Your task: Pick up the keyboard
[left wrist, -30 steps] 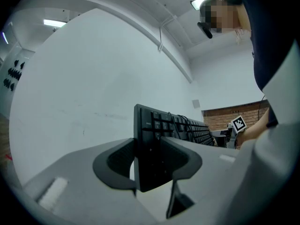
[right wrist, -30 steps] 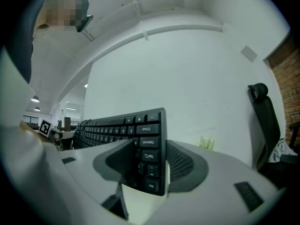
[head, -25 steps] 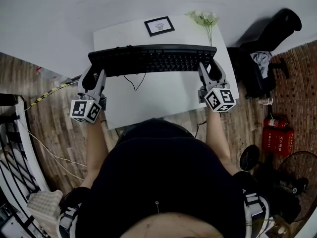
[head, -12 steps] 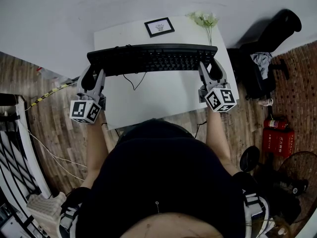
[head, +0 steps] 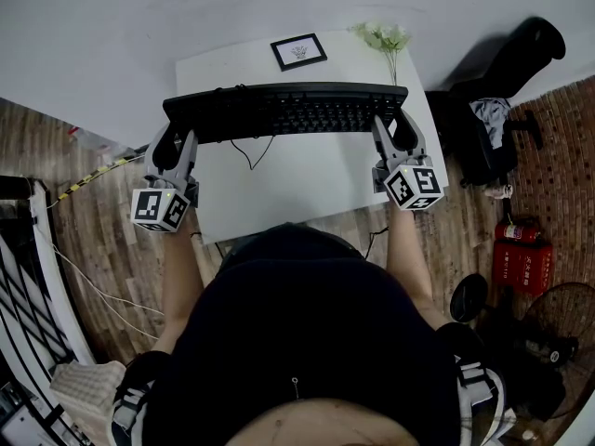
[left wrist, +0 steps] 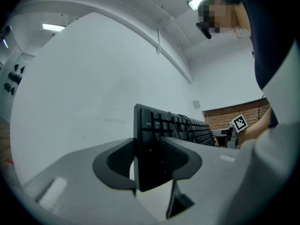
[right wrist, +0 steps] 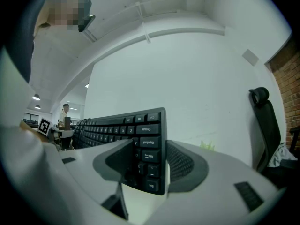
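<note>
Holding the keyboard [head: 284, 110] by its two short ends, you have the left gripper [head: 175, 139] clamped on its left end and the right gripper [head: 394, 130] clamped on its right end. Its long axis runs straight across between your hands, neither one nearer. It seems to hang just above the white table [head: 307, 189], cable [head: 253, 156] dangling, though the gap is hard to judge from overhead.

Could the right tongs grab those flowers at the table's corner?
Probably not: the right tongs are clamped on one end of the keyboard, and the flowers lie beyond it. They'd have to let go first.
</note>
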Tool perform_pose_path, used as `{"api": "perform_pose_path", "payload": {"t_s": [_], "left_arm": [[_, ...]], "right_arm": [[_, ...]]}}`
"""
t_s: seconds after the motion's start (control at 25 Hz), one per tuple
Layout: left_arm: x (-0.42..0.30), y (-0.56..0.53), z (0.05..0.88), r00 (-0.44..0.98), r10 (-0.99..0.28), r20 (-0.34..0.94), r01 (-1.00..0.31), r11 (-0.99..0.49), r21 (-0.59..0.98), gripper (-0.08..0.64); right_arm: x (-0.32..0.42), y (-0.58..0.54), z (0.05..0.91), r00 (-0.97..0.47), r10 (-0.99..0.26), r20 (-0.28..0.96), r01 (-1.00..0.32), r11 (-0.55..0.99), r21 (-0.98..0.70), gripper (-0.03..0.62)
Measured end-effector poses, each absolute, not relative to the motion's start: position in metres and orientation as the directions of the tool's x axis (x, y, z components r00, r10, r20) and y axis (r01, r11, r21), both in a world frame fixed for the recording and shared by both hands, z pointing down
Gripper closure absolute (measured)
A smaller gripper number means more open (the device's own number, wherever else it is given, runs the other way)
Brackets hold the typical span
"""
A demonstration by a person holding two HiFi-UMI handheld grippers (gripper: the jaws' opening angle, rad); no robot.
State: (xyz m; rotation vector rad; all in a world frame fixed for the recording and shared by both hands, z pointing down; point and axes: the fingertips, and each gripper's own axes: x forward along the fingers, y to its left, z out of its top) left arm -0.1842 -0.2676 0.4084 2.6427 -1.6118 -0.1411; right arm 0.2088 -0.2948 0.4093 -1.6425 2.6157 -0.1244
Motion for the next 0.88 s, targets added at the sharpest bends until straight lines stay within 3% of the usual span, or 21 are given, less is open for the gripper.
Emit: {"api": "perform_pose_path", "payload": {"t_s": [0.88], "left_arm": [[-0.1882, -0.2719, 0.4122, 0.452, -0.891, -0.041, -0.886, -0.454, 0.088, 0.39]], "right_arm": [[0.2041, -0.3011, 0.4174, -0.427, -0.903, 0.035, -0.901, 0.422, -0.101, 0.36]]}}
